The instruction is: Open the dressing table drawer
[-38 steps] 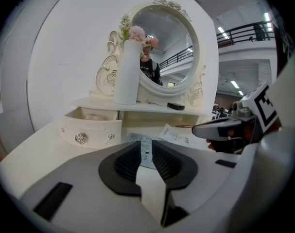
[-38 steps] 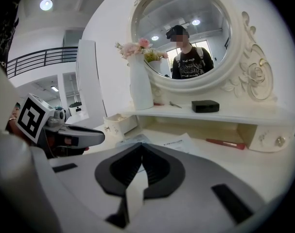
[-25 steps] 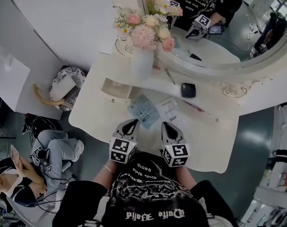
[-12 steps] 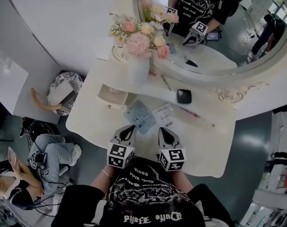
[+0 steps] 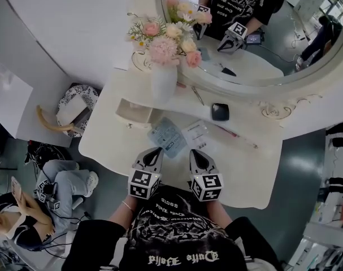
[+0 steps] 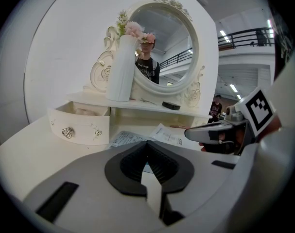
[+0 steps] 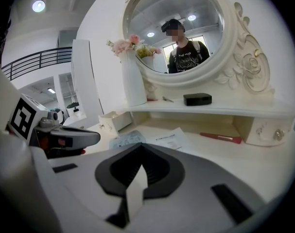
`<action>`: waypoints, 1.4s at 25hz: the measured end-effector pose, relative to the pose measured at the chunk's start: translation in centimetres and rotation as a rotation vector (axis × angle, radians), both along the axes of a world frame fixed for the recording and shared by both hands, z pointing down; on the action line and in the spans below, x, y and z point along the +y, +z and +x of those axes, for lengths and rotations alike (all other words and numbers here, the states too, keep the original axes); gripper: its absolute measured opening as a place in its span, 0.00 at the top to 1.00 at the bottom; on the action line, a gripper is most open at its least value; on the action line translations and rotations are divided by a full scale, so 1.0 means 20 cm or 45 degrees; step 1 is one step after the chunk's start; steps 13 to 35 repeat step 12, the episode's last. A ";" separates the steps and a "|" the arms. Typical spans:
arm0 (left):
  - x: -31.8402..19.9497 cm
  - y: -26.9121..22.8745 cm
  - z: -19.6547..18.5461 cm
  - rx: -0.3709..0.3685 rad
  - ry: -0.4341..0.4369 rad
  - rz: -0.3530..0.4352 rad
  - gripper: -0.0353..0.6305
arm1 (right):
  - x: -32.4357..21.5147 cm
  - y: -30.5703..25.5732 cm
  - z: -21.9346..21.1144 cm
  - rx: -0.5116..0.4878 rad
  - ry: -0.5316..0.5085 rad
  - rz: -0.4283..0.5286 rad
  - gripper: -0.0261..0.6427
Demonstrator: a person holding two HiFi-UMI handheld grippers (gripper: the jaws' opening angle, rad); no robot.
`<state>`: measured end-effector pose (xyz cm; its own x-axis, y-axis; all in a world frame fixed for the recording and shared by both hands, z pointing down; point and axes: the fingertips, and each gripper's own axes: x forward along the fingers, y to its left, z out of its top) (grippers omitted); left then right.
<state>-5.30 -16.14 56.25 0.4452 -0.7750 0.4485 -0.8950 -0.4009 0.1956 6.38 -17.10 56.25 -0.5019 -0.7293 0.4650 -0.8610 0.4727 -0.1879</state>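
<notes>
Unreadable and hidden
Print on the papers [image 5: 195, 133] is too small to read; inside the drawer [image 6: 79, 126], most is hidden by its front.

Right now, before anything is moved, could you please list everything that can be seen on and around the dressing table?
dressing table: one, white, in front of the person
mirror: one, oval, white carved frame, at the table's back
vase: one, white, holding pink flowers, on the shelf at left
open drawer: one, white, under the shelf at left
shut drawer: one, white, under the shelf at right
case: one, black, on the shelf
pen: one, red, on the tabletop
packet: one, blue-grey, on the tabletop
paper sheet: one, white, beside the packet
seated person: one, on the floor at left
left gripper: one, grey, shut, empty, over the near edge
right gripper: one, grey, shut, empty, beside it
</notes>
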 end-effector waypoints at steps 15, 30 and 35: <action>-0.01 0.01 0.01 0.012 -0.006 -0.006 0.92 | 0.00 0.02 0.02 -0.012 0.015 -0.028 0.95; -0.01 0.01 0.01 0.012 -0.006 -0.006 0.92 | 0.00 0.02 0.02 -0.012 0.015 -0.028 0.95; -0.01 0.01 0.01 0.012 -0.006 -0.006 0.92 | 0.00 0.02 0.02 -0.012 0.015 -0.028 0.95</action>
